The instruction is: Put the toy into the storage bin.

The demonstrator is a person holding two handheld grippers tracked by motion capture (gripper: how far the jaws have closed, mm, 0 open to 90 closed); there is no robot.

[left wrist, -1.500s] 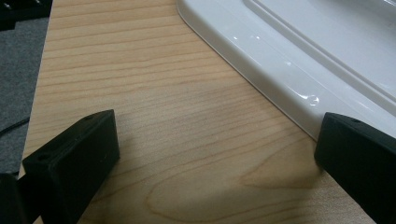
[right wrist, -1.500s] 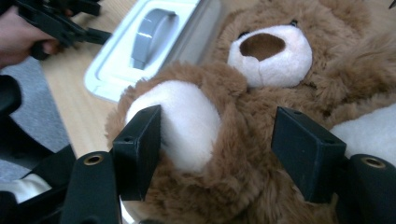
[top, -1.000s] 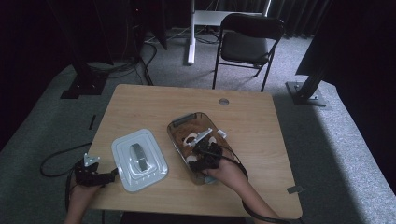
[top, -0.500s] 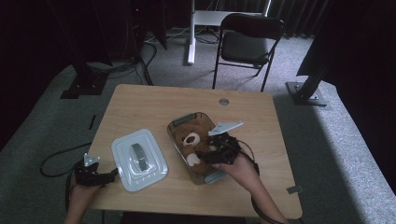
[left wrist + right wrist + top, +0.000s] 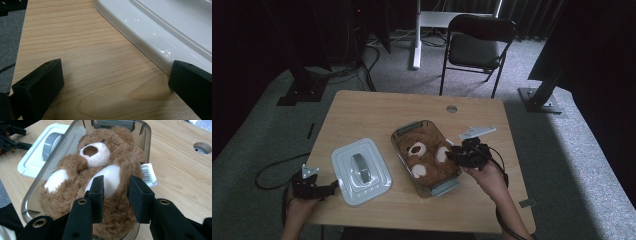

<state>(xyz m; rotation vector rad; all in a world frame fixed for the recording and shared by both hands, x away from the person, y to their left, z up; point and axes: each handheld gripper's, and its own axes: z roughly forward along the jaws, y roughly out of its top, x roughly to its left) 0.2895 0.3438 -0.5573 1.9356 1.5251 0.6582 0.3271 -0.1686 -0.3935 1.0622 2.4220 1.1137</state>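
Teddy bear (image 5: 426,158) in container (image 5: 402,130) (table (image 5: 372,107) centre); lid (image 5: 360,171) left of it.

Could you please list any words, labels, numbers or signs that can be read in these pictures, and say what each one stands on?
No text can be read.
Barcode on the white tag of the teddy bear: bars show, any digits too small to read.
White lid and clear container: no lettering visible.

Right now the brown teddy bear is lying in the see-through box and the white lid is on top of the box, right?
Not quite. The teddy bear does lie in the clear box, but the white lid is off: the high view shows it flat on the table beside the box, in front of the left gripper.
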